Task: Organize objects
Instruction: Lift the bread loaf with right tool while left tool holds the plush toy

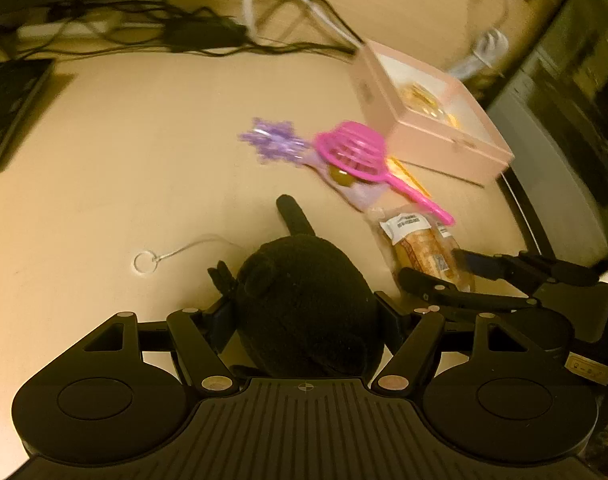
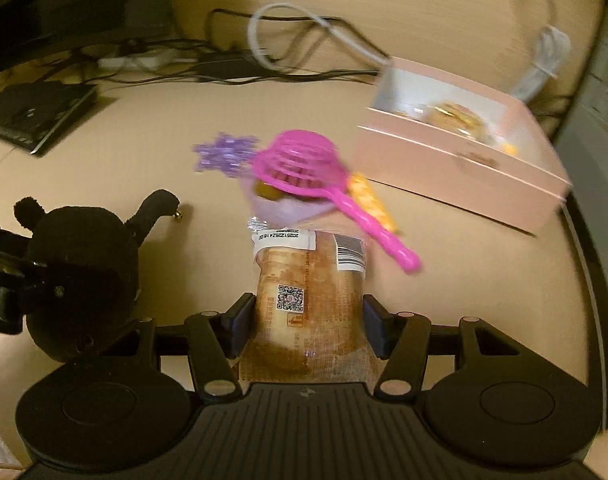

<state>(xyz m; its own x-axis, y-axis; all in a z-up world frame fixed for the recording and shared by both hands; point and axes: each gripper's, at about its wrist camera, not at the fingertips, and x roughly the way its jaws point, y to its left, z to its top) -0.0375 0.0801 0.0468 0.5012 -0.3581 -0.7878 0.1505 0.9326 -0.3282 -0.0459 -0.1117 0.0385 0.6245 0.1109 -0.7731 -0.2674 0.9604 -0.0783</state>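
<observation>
My left gripper [image 1: 304,320] is shut on a black plush toy [image 1: 304,304] with ears and a thin tail, just above the table; the toy also shows in the right wrist view [image 2: 80,280]. My right gripper [image 2: 307,328] is shut on a wrapped bread packet [image 2: 307,300], which also shows in the left wrist view [image 1: 419,248]. Ahead lie a pink plastic scoop [image 2: 300,172] over a pale purple pouch [image 2: 280,208], a purple snowflake ornament [image 2: 224,152], and an open pink box [image 2: 455,152] with golden items inside.
A tangle of black and white cables [image 2: 232,60] runs along the back of the beige table [image 1: 124,140]. A dark notebook [image 2: 36,116] lies at the far left. A small ring on a thin string [image 1: 146,262] lies left of the plush. An orange packet [image 2: 371,196] lies by the box.
</observation>
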